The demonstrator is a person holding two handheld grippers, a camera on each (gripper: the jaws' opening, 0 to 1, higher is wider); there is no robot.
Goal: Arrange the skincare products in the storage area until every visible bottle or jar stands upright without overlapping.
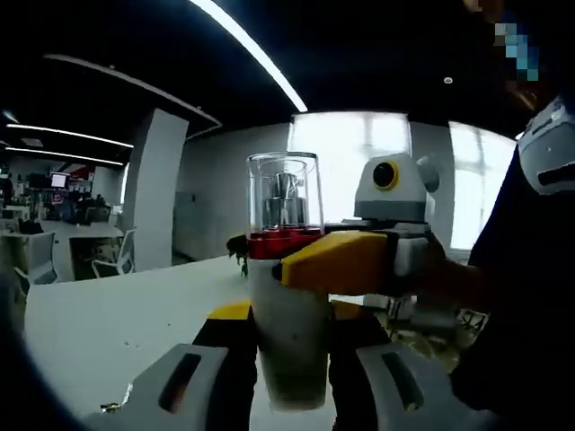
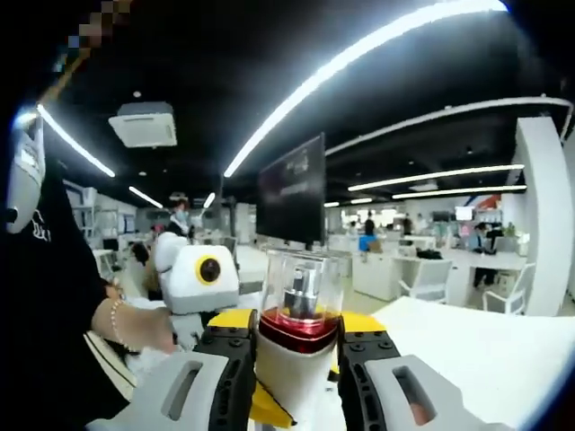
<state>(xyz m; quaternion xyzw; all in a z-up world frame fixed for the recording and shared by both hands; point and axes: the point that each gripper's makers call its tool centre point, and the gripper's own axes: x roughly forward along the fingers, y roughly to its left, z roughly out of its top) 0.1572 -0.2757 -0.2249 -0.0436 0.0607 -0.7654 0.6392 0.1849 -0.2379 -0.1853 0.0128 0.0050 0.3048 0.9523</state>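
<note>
White-bodied, with a red collar and a clear cap over its pump, the bottle (image 1: 287, 296) stands upright in the middle of both views, lifted off the white table (image 1: 108, 323) and pinched by both tools at once. In the left gripper view our left gripper (image 1: 289, 382) has its jaws closed on the lower body, while the right gripper (image 1: 346, 262) reaches in from the right of the frame and presses at the red collar. In the right gripper view the right gripper (image 2: 296, 359) clamps the bottle (image 2: 296, 346) just under that collar, with the left gripper (image 2: 202, 274) at centre left below it. We judge this two-point hold serves to steady the bottle upright or pass it between hands before setting it down. A person's dark sleeve (image 1: 521, 296) fills the right edge; office desks (image 2: 422, 269) lie well beyond.
</note>
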